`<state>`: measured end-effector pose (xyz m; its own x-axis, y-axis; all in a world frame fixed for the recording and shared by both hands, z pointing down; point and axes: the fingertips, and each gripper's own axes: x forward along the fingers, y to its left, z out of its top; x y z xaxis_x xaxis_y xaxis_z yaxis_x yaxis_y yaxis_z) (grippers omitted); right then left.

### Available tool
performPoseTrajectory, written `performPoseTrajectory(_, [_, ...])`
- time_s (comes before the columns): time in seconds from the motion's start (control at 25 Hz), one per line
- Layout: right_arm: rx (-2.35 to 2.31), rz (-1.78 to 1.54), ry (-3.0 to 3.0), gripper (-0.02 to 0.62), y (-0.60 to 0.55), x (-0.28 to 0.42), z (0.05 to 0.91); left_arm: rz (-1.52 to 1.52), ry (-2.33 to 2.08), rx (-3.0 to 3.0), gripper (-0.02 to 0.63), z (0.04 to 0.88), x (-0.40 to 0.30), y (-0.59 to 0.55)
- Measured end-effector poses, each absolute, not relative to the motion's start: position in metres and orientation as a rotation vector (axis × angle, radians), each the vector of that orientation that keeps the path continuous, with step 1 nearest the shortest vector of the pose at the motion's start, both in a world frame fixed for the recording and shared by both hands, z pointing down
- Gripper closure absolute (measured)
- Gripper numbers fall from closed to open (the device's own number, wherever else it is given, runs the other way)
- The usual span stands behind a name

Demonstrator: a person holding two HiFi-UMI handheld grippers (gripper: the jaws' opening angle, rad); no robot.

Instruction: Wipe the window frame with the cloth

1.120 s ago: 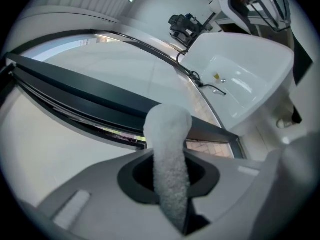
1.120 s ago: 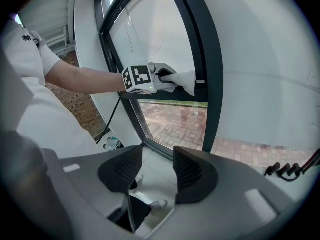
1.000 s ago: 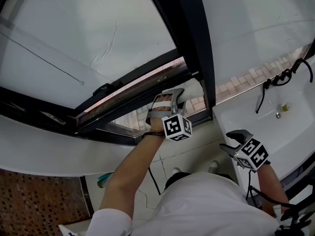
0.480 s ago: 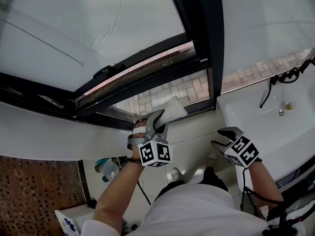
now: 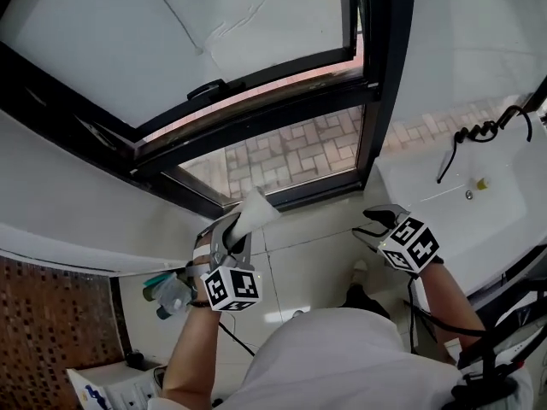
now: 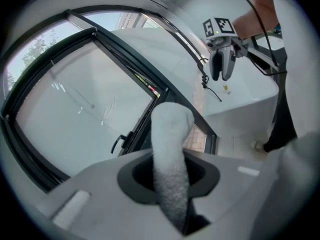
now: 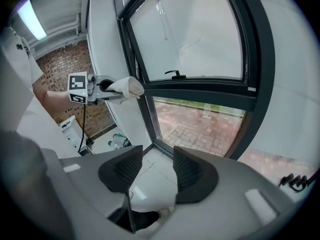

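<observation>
The black window frame (image 5: pixel 282 101) runs across the upper head view, with a vertical post (image 5: pixel 386 75) at the right. My left gripper (image 5: pixel 232 231) is below the frame and apart from it, in front of the white wall. It is shut on a white fluffy cloth (image 5: pixel 255 207) that sticks up between the jaws. That cloth (image 6: pixel 170 149) fills the middle of the left gripper view, with the frame (image 6: pixel 145 116) behind it. My right gripper (image 5: pixel 376 220) hangs lower right, open and empty. The right gripper view shows its jaws (image 7: pixel 156 170) apart over the floor, with the left gripper (image 7: pixel 100 93) and cloth (image 7: pixel 127 86) at the far left.
A white basin (image 5: pixel 487 212) with a black cable (image 5: pixel 479 131) stands at the right. Bottles (image 5: pixel 167 293) lie on the tiled floor by a brick wall (image 5: pixel 43 331). A black window handle (image 5: pixel 205 90) sits on the sash. A shoe (image 5: pixel 359 272) shows below.
My left gripper has come down and to the left with the cloth, away from the frame's corner where it was pressed. The right gripper has barely moved.
</observation>
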<state>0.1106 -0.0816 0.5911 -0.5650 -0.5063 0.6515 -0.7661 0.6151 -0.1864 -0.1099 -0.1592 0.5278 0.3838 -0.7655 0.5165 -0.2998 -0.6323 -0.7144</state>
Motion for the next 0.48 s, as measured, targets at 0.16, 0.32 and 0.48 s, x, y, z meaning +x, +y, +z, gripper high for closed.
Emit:
performPoseTrajectory(0.16, [1.062,0.607,-2.268,0.402,-0.053,0.054,0.574,-1.202,0.886,-2.206,0.509,0.531,-0.176,-0.121])
performPoseTrajectory(0.32, [1.105,0.637,-2.238,0.402,-0.024,0.005,0.57,-1.161,0.889,-2.245,0.509,0.531,-0.229,-0.085])
performPoseTrajectory(0.48, [1.115,0.662,-2.21,0.402,0.012,-0.024,0.565,-1.135,0.881,-2.281,0.509,0.526,-0.257,-0.057])
